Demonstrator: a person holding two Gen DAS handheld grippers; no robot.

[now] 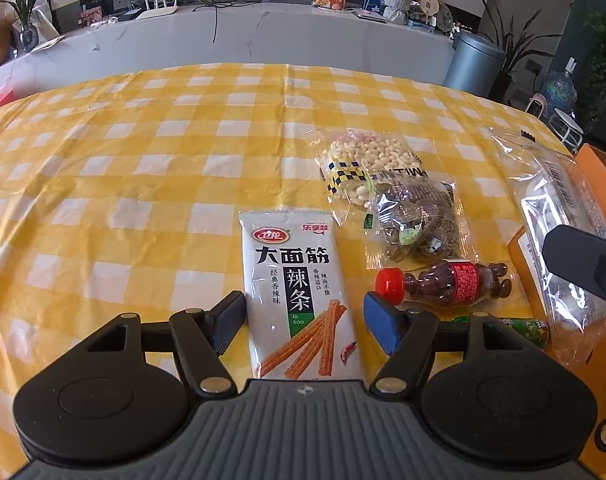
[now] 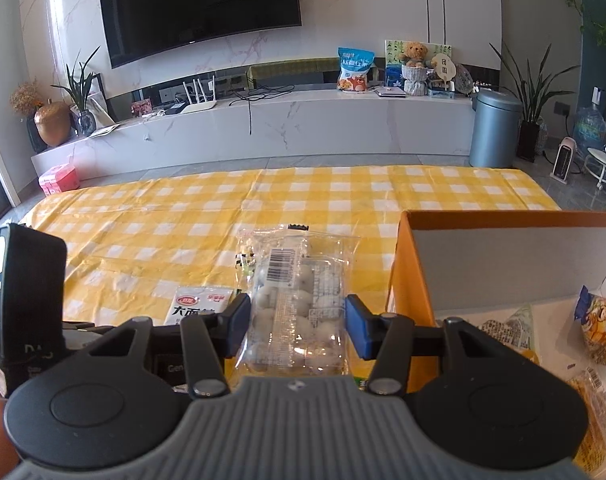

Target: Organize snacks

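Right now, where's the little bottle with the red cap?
In the left wrist view, the little bottle lies on its side on the yellow checkered cloth, right of the white spicy-strip packet, just below the brown snack bag.

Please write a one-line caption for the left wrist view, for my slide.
Open left gripper straddling a white latiao packet on the yellow checked tablecloth, beside a small red-capped bottle.

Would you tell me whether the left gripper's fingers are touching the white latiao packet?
Apart. In the left wrist view the left gripper straddles the latiao packet; yellow cloth shows between it and each pad.
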